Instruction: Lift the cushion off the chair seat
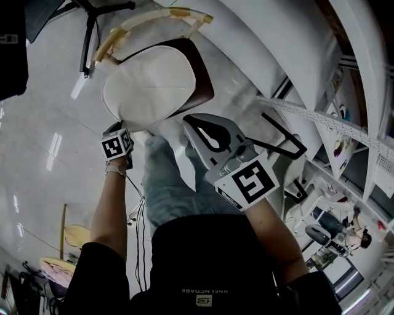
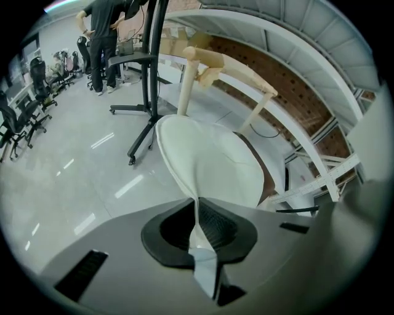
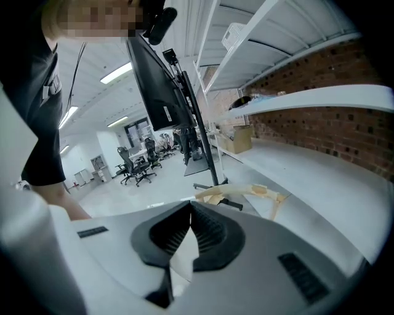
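A cream cushion [image 1: 151,83] lies on a chair with a brown seat [image 1: 206,83] and a pale wooden backrest [image 1: 154,18]. My left gripper [image 1: 123,126] is at the cushion's near left edge, shut on it. In the left gripper view the cushion [image 2: 212,163] is pinched into a fold between the closed jaws [image 2: 197,200], and the brown seat [image 2: 266,178] shows under its right side. My right gripper [image 1: 186,120] meets the cushion's near right edge. Its jaws [image 3: 190,204] are closed at the tips on a pale strip of fabric. The backrest [image 3: 243,194] shows beyond them.
A black wheeled stand [image 2: 144,92] is just left of the chair. White shelving [image 1: 345,123] curves along the right side, close to the seat. Office chairs [image 2: 24,104] and standing people [image 2: 101,37] are far off. My legs [image 1: 166,191] are right in front of the chair.
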The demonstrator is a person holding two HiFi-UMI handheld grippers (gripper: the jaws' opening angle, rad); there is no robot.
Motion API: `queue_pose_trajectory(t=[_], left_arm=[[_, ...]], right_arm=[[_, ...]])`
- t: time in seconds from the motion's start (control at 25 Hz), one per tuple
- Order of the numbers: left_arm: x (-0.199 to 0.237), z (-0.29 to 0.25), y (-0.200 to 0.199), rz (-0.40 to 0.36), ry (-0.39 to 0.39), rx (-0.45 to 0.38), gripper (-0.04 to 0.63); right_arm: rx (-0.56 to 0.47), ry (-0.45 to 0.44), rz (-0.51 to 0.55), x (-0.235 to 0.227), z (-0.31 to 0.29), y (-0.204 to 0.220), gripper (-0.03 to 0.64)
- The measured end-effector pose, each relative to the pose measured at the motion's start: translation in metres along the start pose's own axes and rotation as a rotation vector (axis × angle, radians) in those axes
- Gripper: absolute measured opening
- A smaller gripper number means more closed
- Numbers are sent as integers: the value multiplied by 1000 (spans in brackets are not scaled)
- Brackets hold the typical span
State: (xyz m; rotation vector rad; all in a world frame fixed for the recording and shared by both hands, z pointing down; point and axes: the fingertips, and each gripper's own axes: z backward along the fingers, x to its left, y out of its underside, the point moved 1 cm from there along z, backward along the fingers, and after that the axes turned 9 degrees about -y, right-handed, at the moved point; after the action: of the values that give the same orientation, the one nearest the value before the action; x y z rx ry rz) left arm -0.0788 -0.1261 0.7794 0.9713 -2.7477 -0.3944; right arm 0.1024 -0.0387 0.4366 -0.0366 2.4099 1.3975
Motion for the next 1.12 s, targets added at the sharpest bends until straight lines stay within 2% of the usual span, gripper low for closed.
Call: queue_pose_trajectory(t=[0.56,0.84,1.12], left_arm=[[-44,67,-30,11,47,-114,28],[-70,108,-59,-35,74,-192,28],[-74,142,-75,-53,73,-224,26]], right_arm=[[-27,15,59,5,31,-20,11],[-81,31,68,5,43,-40,11],[-108,31,75,8,51,-53,11]])
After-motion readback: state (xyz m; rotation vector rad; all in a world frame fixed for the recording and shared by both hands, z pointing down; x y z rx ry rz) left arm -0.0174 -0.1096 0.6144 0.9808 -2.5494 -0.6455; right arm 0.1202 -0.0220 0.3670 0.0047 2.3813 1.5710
